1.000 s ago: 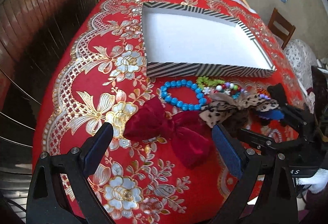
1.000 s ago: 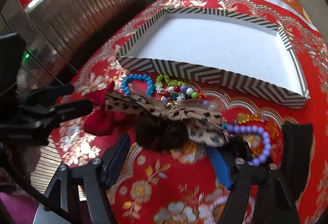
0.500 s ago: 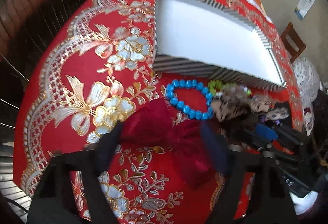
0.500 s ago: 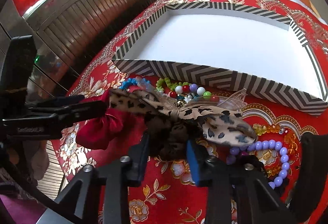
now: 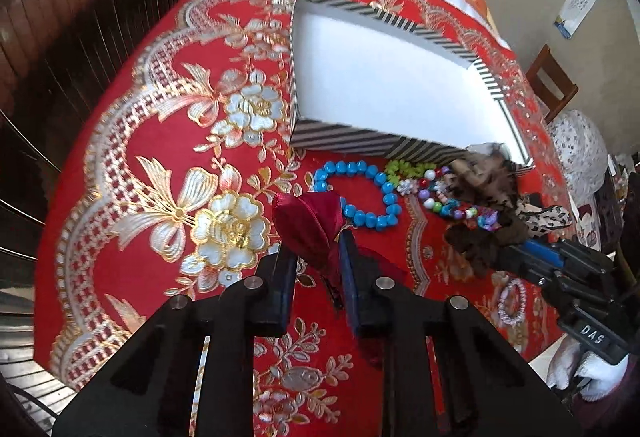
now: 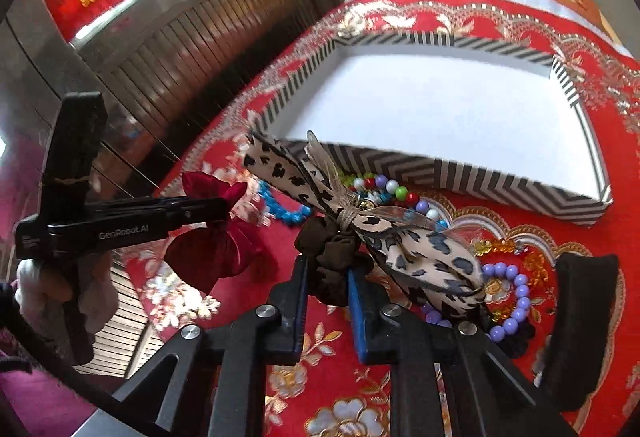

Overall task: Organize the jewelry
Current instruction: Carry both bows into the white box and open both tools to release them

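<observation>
My left gripper [image 5: 314,261] is shut on a dark red velvet bow [image 5: 310,223] and holds it off the red tablecloth; the bow also shows in the right wrist view [image 6: 218,245]. My right gripper [image 6: 326,285] is shut on the brown scrunchie of a leopard-print bow [image 6: 420,249], lifted above the cloth; it appears in the left wrist view [image 5: 486,197] too. A blue bead bracelet [image 5: 360,197], a multicoloured bead bracelet [image 5: 436,197] and a purple bead bracelet [image 6: 510,301] lie on the cloth. The empty striped box [image 5: 360,143] stands just behind them.
A black hairband [image 6: 580,325] lies at the right. A small pale bead bracelet [image 5: 512,299] lies near the table's front edge. The table edge drops off at the left beside a wooden slatted wall [image 5: 80,17]. A wooden chair [image 5: 554,85] stands at the far right.
Both grippers closed from wide open: the left on the dark red bow, the right on the leopard bow's scrunchie. Both bows have risen off the cloth.
</observation>
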The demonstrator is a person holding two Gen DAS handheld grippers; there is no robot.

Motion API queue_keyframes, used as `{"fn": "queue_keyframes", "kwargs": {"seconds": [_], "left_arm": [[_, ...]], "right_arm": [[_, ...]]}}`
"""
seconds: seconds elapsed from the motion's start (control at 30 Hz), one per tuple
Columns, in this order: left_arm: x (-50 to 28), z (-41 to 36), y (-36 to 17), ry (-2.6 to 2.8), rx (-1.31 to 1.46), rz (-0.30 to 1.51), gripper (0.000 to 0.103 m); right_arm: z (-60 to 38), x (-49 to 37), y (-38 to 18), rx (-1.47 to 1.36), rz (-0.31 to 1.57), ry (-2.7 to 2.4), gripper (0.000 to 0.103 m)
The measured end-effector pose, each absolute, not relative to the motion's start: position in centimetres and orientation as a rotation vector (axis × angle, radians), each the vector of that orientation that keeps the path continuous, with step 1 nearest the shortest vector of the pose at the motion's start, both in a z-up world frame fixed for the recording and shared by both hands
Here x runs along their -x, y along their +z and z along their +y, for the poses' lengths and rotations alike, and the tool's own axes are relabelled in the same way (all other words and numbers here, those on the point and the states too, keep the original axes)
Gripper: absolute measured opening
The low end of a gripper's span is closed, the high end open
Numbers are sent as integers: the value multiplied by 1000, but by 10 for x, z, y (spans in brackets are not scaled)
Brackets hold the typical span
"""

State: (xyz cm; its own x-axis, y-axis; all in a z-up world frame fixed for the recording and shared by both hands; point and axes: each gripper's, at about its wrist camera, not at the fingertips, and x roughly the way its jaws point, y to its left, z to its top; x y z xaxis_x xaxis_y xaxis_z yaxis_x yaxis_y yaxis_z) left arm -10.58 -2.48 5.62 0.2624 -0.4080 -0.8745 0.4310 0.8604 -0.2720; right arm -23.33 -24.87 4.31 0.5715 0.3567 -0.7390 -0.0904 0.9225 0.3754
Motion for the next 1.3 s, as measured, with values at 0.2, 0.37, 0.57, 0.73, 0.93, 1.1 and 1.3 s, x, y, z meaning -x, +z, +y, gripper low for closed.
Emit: {"fn": "queue_keyframes", "kwargs": {"seconds": [0.2,0.37,0.57,0.73,0.93,1.1,1.3], "left_arm": [[104,-28,84,-590,-9,1111,19],[91,-43,104,-600,-17,1054,19],[68,-71,115,-613,-48,999,19],[42,-99,109,-600,-73,1001,19],[5,-125,96,-554,-98,1021,19],[-26,-142,83,-511,-117,1042,19],[-57,-157,64,-462,-113,1074,19]], "right_arm": [[-255,236,68,-332,866,266,17],[-273,228,86,-335,823,219,17],[-303,207,94,-316,807,141,17],[-337,180,88,-319,830,84,17],[-371,144,78,-319,860,56,17],[-389,106,61,-322,905,67,17],[-406,69,40,-334,948,76,17]]}}
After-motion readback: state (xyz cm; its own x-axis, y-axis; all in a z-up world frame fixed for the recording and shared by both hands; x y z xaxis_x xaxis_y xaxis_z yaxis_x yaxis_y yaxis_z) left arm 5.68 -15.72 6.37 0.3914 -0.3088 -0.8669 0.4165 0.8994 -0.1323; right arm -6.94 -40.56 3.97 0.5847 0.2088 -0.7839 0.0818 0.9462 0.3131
